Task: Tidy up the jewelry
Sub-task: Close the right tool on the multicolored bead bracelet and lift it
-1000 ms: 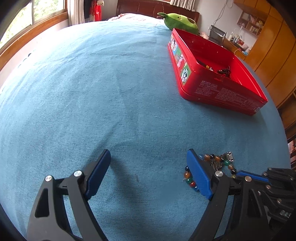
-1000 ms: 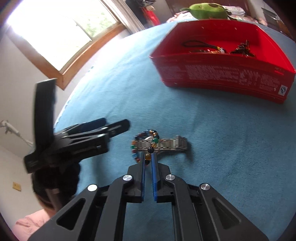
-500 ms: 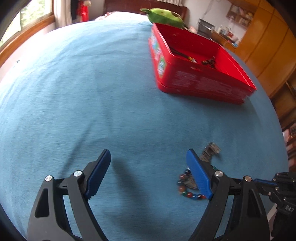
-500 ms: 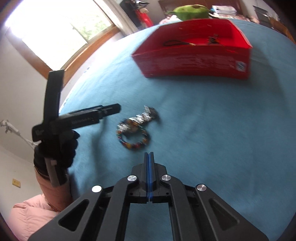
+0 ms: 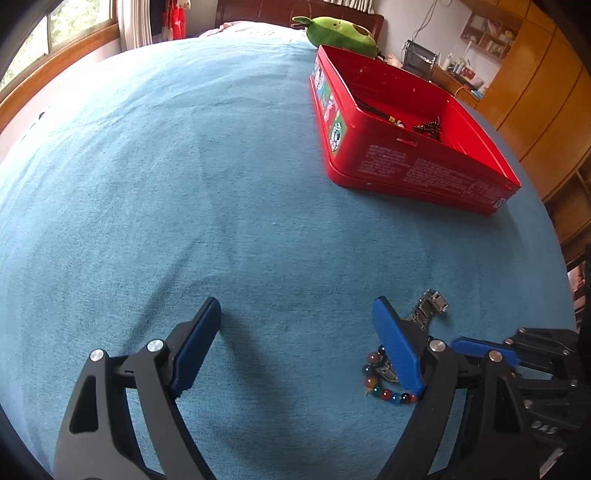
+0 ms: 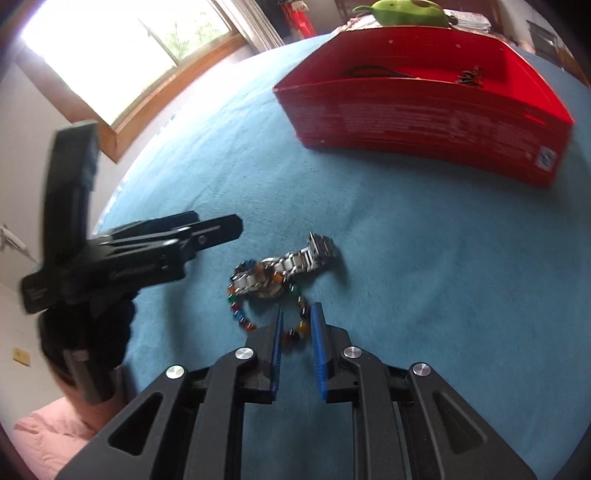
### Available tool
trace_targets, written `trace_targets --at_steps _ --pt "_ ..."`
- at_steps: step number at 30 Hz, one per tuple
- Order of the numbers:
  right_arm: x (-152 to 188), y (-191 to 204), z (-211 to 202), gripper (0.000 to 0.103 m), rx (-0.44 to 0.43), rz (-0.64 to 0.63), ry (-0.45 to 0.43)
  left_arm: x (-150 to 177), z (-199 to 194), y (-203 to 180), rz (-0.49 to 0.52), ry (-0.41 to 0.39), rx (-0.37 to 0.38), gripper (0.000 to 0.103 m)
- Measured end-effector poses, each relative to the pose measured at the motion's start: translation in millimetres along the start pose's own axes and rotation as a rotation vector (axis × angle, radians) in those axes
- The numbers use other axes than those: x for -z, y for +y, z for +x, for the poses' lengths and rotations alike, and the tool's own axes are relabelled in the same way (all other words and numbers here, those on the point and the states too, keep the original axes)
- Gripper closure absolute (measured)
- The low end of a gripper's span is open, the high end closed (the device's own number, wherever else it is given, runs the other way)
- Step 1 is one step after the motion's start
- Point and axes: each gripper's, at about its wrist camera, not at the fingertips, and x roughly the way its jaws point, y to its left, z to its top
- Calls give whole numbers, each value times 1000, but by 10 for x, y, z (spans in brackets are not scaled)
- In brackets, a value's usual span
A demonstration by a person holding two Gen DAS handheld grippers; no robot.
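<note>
Necklaces lie in the red rectangular tin [image 5: 436,173]; multicoloured bead bracelet [image 6: 255,317] and steel watch [image 6: 310,254] wait between parted right gripper [image 6: 297,321] and wide-open left gripper [image 5: 295,332].

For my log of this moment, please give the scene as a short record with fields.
surface: blue cloth
box: red tin, open, some jewelry inside
loose items: bead bracelet overlapping metal watch, on the cloth
right gripper: partly open, fingers either side of the bracelet's beads
left gripper: open wide, holds nothing
background: green plush
</note>
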Motion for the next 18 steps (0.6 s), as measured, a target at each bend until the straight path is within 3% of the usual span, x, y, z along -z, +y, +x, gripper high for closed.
trace_targets --at_steps 7,9,10,11,15,18 --pt "-78 136 183 80 30 -104 -1 -8 9 40 -4 -3 6 20" --pt "-58 189 193 83 51 -124 -5 -12 15 40 -5 -2 8 20" --pt "-37 207 190 95 62 -135 0 -13 15 41 -6 -2 8 20" --pt "-32 230 205 96 59 -137 5 -13 15 40 -8 -1 9 20" --pt "0 116 176 96 -28 -69 18 -17 19 25 -12 4 11 20" --pt "134 -50 22 96 -147 -20 22 -11 17 0 -8 9 16 19"
